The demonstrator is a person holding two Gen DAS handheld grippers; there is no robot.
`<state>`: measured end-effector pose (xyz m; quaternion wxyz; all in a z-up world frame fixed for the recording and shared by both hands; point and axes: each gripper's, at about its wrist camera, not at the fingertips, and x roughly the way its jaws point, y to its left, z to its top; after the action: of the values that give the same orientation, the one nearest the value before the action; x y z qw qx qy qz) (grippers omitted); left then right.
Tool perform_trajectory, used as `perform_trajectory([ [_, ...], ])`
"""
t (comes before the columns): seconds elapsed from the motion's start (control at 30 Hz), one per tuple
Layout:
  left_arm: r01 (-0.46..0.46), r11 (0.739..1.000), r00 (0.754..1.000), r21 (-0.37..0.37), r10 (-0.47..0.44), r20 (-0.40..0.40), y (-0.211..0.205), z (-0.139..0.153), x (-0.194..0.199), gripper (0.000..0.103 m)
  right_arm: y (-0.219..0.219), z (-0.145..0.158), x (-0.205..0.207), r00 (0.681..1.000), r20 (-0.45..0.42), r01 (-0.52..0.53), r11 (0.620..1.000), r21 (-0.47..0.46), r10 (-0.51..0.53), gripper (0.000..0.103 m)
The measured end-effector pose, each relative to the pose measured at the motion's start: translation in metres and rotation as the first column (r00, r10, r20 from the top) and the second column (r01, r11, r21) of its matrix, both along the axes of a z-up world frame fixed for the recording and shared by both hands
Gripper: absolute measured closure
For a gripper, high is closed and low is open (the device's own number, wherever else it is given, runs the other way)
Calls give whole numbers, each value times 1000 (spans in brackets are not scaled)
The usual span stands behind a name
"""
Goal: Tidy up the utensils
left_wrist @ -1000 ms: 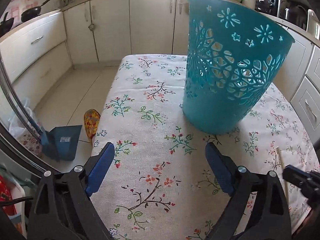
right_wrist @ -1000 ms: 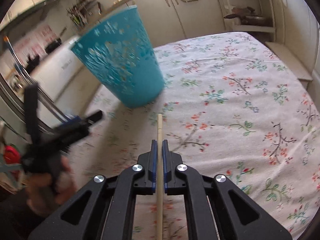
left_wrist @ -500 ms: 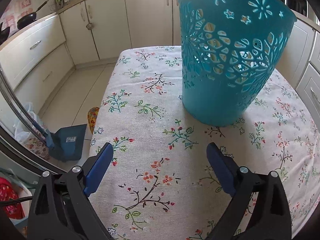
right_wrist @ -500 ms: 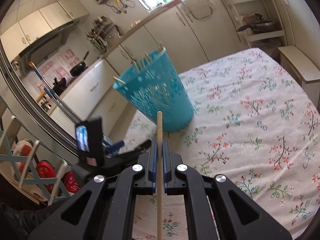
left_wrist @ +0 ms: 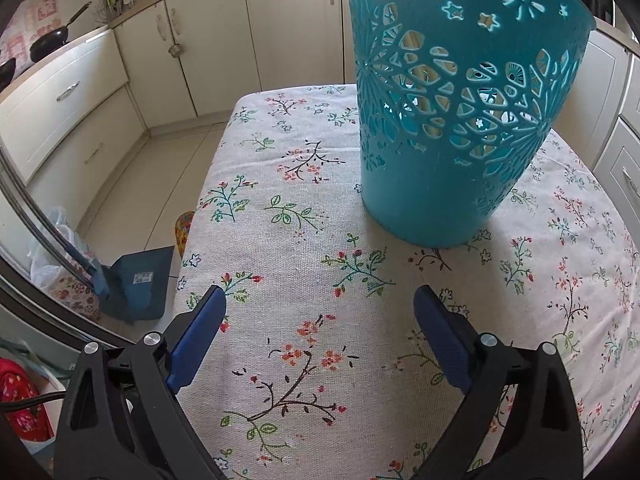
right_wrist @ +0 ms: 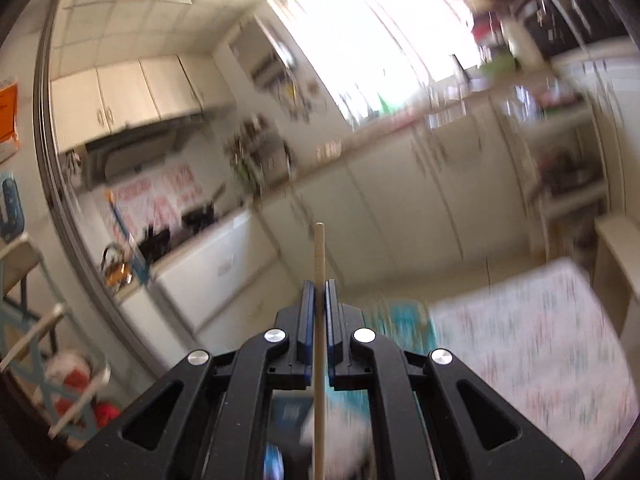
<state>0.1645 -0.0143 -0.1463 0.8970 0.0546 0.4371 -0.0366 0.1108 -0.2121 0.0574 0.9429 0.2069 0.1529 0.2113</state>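
The left wrist camera sits just behind the left gripper (left_wrist: 318, 322) and looks steeply down over the floral tablecloth (left_wrist: 288, 216), close to the teal basket (left_wrist: 448, 120), with cream cabinets (left_wrist: 248, 40) beyond the basket. The right wrist camera sits behind the right gripper (right_wrist: 319, 294) and faces almost level across the kitchen, blurred, from above the basket. Both views share the basket (right_wrist: 404, 316), the tablecloth (right_wrist: 532, 328) and the cabinets (right_wrist: 400, 216).
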Motion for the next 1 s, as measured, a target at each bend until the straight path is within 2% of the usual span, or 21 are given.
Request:
perform_trajectory([
  [0.07,-2,1000,1000,-3,2,-4,0,0,1,12,11,15,18,995,68,75,997,-16,-73,97],
  [0.13,-4,1000,1000,-7,4,-10,2,-1,2,10,23,18,38,983,111,152,987,-52,-145,97],
  [0.27,-8,1000,1000,-14,8,-18,4,-3,4,9,42,-4,67,959,140,266,954,-137,-248,97],
  [0.37,-15,1000,1000,-17,14,-16,5,-2,5,8,50,-35,83,961,98,275,938,-211,-260,97],
  [0.5,-7,999,1000,-48,6,-10,11,1,5,8,51,-67,72,979,9,199,938,-283,-205,95],
  [0.63,-39,997,999,-62,37,-31,23,10,-1,8,45,-74,33,986,-48,136,941,-308,-159,79],
  [0.7,-52,996,998,-66,50,-32,28,24,-10,8,33,-72,5,983,-99,121,947,-297,-156,62],
  [0.73,-58,996,998,-64,57,-23,30,33,-16,8,29,-72,-3,979,-117,124,948,-292,-164,46],
  [0.77,-61,996,998,-63,61,-3,31,44,-24,8,22,-69,-21,969,-156,139,945,-295,-191,36],
  [0.83,-75,996,996,-43,77,54,32,74,-45,8,16,-61,-40,961,-181,151,943,-297,-211,29],
  [0.93,-89,996,989,-25,92,113,33,116,-76,8,10,-39,-82,948,-194,183,929,-320,-253,10],
  [1.0,-89,996,983,-13,90,160,32,143,-97,8,9,-25,-103,943,-193,196,923,-332,-270,9],
])
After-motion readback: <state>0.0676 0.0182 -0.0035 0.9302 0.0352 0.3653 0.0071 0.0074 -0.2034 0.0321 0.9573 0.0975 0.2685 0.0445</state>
